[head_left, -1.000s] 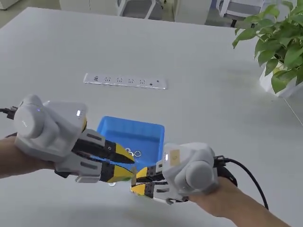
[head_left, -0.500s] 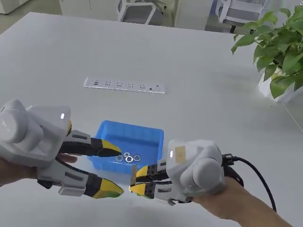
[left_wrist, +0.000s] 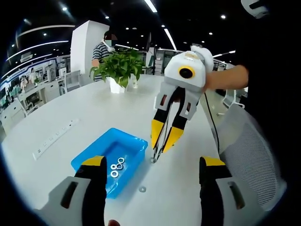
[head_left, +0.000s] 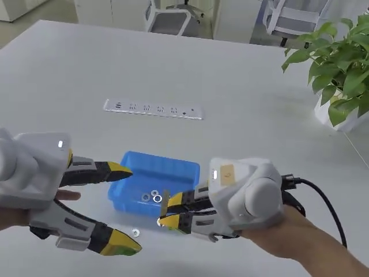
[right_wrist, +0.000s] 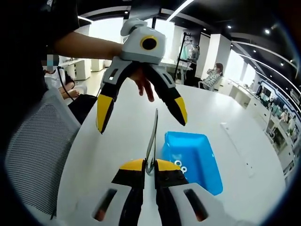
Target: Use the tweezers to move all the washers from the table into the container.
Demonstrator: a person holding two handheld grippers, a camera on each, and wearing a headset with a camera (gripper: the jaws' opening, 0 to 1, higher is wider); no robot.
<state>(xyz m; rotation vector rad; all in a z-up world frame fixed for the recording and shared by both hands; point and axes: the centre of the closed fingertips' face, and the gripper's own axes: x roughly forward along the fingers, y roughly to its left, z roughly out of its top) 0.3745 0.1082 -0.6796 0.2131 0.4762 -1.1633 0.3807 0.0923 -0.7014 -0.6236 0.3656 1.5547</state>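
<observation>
Washers: three small silver washers (head_left: 151,197) lie inside shallow blue plastic container (head_left: 161,158) on white table (head_left: 242,115). Fourth loose silver washer (head_left: 135,232) on table, just near of container. Left gripper (head_left: 127,209) jaws spread wide, holding nothing. Right gripper (head_left: 169,212) clamped on thin metal tweezers (right_wrist: 151,136), tips at table beside container's near edge.

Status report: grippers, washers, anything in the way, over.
Left gripper open, empty. Right gripper shut on tweezers. Three washers in container, a loose washer on table beside it. Nothing in the way.
</observation>
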